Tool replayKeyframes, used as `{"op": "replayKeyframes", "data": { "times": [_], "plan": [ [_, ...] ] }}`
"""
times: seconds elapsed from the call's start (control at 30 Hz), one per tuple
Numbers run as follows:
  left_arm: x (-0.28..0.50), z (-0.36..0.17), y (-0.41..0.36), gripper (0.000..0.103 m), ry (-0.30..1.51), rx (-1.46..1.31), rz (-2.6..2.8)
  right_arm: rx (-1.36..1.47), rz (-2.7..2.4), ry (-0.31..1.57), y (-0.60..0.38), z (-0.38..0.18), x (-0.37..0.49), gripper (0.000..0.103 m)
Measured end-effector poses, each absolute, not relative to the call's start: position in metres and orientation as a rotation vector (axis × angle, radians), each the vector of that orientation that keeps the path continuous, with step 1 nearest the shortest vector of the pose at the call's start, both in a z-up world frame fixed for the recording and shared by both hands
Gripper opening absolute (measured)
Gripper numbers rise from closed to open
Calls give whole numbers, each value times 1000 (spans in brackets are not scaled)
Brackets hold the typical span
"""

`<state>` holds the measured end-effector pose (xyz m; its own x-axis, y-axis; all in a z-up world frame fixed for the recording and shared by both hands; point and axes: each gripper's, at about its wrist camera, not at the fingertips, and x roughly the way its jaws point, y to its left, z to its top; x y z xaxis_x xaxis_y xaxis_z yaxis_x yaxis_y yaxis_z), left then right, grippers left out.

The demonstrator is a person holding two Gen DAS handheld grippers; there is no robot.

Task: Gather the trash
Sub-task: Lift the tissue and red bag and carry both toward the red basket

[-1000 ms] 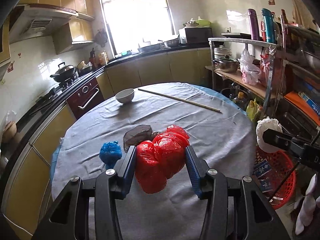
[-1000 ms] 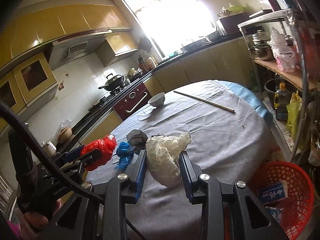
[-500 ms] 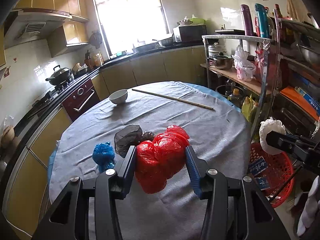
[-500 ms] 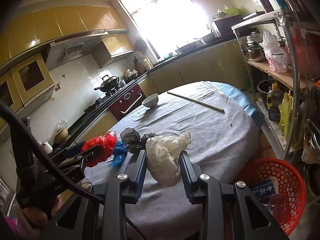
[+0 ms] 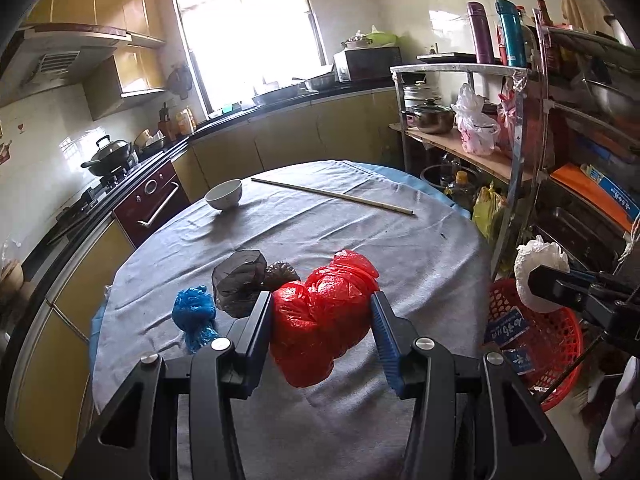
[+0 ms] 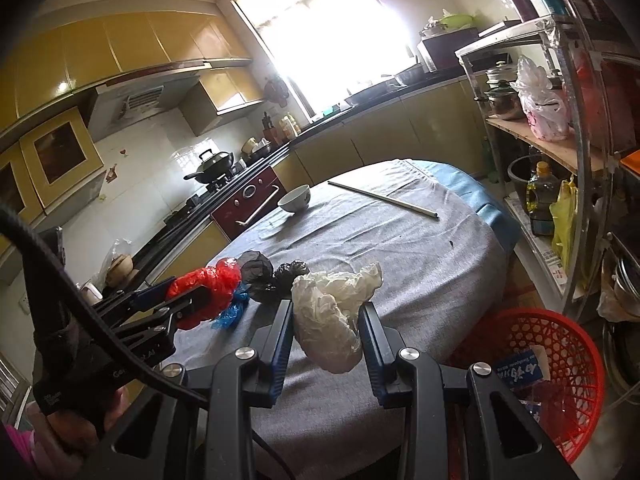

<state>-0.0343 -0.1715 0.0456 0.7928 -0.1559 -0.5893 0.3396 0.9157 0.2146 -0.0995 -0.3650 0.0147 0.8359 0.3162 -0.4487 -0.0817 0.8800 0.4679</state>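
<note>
Squarely in the lower middle of the left wrist view, a crumpled red plastic bag (image 5: 324, 320) is clamped between the 2 blue-padded fingers of the left gripper (image 5: 322, 328), lifted above the grey cloth-covered round counter (image 5: 320, 232). Likewise, in the lower middle of the right wrist view, the right gripper (image 6: 325, 330) pinches a crumpled white plastic bag (image 6: 332, 312) between its fingers, also held above the cloth. Just left of the red bag, a small blue plastic bag (image 5: 194, 314) and 2 dark grey plastic bags (image 5: 244, 280) lie on the counter, close together. Farther up the frame, a white ceramic bowl (image 5: 224, 194) stands near the far left rim, with a long thin wooden stick (image 5: 332, 196) lying to its right. At the lower right, beside the counter, a red plastic mesh basket (image 6: 560, 360) sits on the floor, with some wrappers inside.
</note>
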Motion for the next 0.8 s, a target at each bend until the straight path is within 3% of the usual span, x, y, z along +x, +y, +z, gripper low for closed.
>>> {"op": "replayKeyframes", "data": {
  "times": [0.8],
  "plan": [
    [-40, 27, -198, 50, 636, 382, -322, 516, 170, 568, -387, -8, -113, 35]
  ]
}}
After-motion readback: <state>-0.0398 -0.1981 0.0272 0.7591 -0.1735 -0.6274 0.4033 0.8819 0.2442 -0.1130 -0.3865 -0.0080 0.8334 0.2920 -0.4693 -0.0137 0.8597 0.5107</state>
